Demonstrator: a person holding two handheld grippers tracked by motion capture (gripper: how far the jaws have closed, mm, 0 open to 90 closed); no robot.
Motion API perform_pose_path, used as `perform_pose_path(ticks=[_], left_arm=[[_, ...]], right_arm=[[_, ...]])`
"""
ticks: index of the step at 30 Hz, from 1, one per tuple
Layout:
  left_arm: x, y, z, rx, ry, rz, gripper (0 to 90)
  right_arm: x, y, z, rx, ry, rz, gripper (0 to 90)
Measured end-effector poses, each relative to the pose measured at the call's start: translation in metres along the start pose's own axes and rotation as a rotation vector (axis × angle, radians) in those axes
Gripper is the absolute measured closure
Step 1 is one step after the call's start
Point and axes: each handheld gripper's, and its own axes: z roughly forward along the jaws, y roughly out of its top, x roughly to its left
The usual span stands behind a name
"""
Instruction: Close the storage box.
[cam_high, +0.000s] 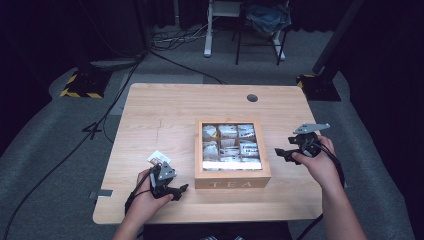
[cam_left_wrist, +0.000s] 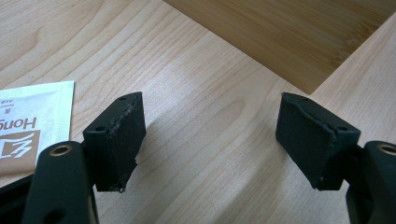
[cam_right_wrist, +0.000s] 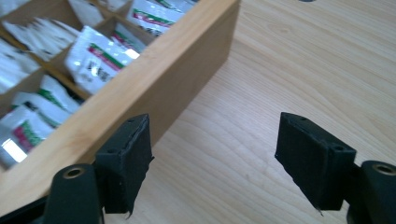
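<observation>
Wooden tea box (cam_high: 232, 183) is sitting between my grippers; my left gripper (cam_left_wrist: 210, 135) is gaping wide, gripping nothing, beside a tea sachet (cam_left_wrist: 28, 126), while my right gripper (cam_right_wrist: 215, 158) is spreading wide, empty, by the box wall.

Your tea box (cam_high: 233, 183) sits mid-table (cam_high: 165, 107), sachets (cam_high: 230, 145) in its compartments, a loose packet (cam_high: 158, 158) lying to its left.

My jaws are matte black in both gripper views. The tabletop (cam_high: 150, 115) is pale wood with fine grain lines. The tea box (cam_high: 232, 177) is warmer honey-brown wood with pale letters "TEA". The packets inside (cam_right_wrist: 100, 58) are white with green and red stripes. The loose sachet (cam_left_wrist: 28, 126) is white with a tan-brown patch.
</observation>
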Motion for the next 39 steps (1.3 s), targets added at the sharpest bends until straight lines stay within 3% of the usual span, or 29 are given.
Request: perform_pose_path(ticks=[8,21,32,39], left_arm=[[0.000,0.000,0.000,-0.001,0.000,0.000,24.9],[0.000,0.000,0.000,0.000,-0.001,0.000,24.7],[0.000,0.000,0.001,0.000,-0.007,0.001,23.8],[0.001,0.001,0.001,0.001,-0.007,0.006,23.4]], right_arm=[[-0.022,-0.015,0.018,0.000,-0.017,0.050,26.3],[-0.044,-0.038,0.045,-0.002,-0.066,0.074,26.2],[-0.052,-0.053,0.064,-0.031,-0.082,0.075,26.2],[-0.051,-0.059,0.074,-0.019,-0.097,0.059,26.1]])
